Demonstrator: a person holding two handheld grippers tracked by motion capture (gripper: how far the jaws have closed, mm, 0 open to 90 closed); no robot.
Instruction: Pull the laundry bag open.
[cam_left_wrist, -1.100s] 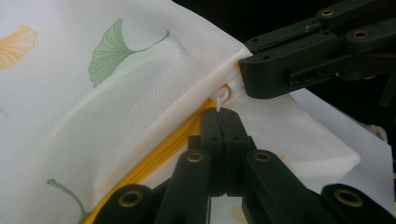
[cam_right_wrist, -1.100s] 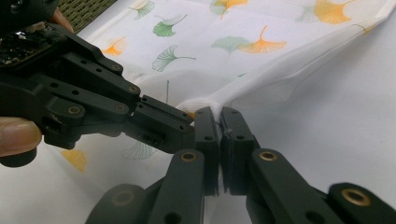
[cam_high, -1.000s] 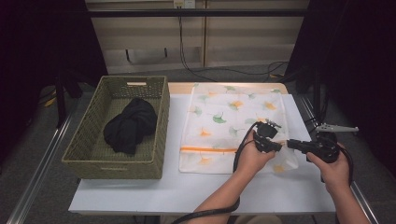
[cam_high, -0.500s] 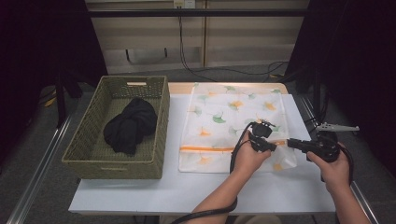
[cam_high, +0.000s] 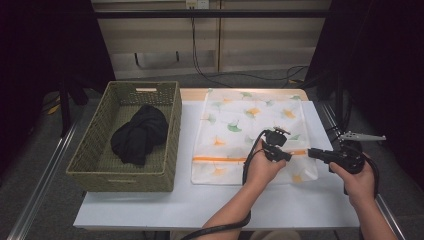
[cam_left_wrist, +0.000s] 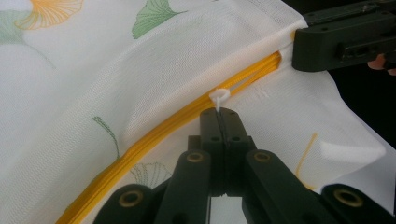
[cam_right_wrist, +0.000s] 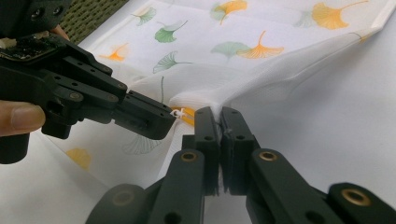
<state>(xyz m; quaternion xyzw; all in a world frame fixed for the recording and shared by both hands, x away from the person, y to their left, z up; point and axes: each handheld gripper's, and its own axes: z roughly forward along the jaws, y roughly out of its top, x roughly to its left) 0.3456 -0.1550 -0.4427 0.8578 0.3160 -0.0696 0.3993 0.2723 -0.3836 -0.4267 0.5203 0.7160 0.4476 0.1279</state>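
Note:
A white mesh laundry bag printed with ginkgo leaves lies flat on the table, an orange zipper running across its near end. My left gripper is shut on the small white zipper pull. In the high view it sits at the zipper's right part. My right gripper is shut on the bag's fabric at the right end of the zipper, just beside the left gripper's tips. In the high view the right gripper points left at the bag's right edge.
A woven green basket stands at the table's left and holds a bundled black garment. The white tabletop runs bare along the front. Cables trail from both grippers toward the table's near edge.
My left gripper has shifted slightly left along the zipper with the pull in its jaws. The right gripper has stayed put on the bag's edge.

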